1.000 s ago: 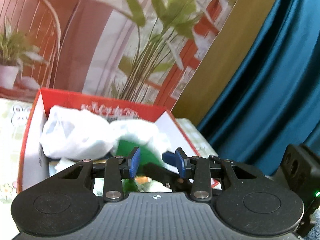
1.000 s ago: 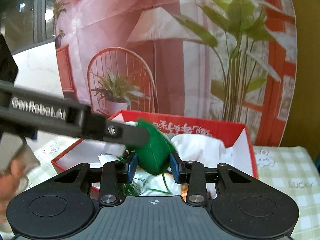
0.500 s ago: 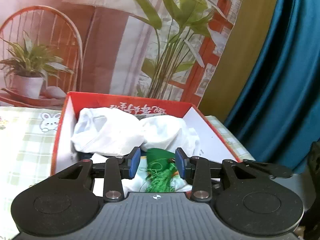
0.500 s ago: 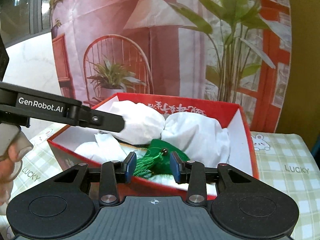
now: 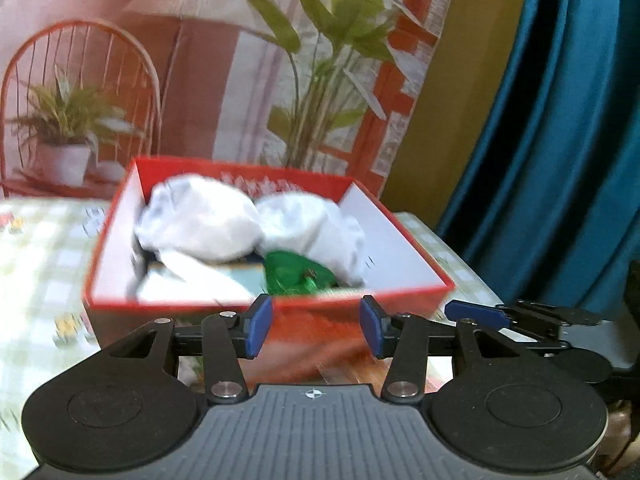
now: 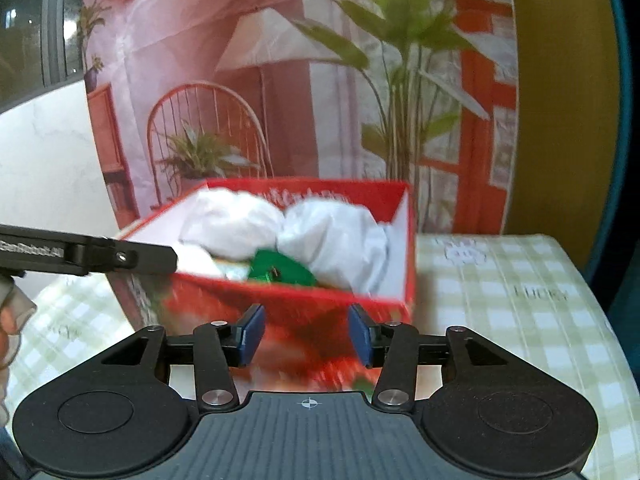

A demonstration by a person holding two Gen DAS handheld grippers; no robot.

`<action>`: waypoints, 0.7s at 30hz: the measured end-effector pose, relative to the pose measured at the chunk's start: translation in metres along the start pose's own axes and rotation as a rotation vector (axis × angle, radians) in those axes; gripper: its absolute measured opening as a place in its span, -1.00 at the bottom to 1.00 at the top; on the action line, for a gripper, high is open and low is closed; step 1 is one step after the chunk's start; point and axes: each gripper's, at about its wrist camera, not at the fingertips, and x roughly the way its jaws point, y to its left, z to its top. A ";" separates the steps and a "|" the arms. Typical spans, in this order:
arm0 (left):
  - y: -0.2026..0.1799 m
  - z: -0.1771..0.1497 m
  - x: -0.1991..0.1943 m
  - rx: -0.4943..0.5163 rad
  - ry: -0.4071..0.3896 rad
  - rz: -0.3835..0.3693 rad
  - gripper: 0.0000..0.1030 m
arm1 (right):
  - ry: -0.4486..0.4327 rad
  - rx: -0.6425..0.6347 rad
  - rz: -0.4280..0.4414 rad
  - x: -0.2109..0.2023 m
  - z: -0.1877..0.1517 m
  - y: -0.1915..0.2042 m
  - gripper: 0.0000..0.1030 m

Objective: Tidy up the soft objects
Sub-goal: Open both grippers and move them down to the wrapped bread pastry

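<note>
While blur softens both views: checked tablecloth [image 6: 520, 320] marked "LUCKY", clear to the right of red box [image 6: 400, 200]; inside, two white bundles [image 5: 200, 224] above green pouch [image 5: 296, 272]; before the box's near wall, left gripper [image 5: 316, 330] and right gripper [image 6: 306, 334], jaws apart, empty.

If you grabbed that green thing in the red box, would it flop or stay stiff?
Probably flop: the green thing looks like soft cloth slumped low against the white bundles in the red box. It seems light for its size. It's unlikely to roll, though both views are blurred, so that's a guess.
</note>
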 end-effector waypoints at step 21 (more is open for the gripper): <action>-0.004 -0.059 0.029 -0.106 0.198 -0.107 -0.02 | 0.165 -0.008 0.101 -0.003 -0.075 0.004 0.19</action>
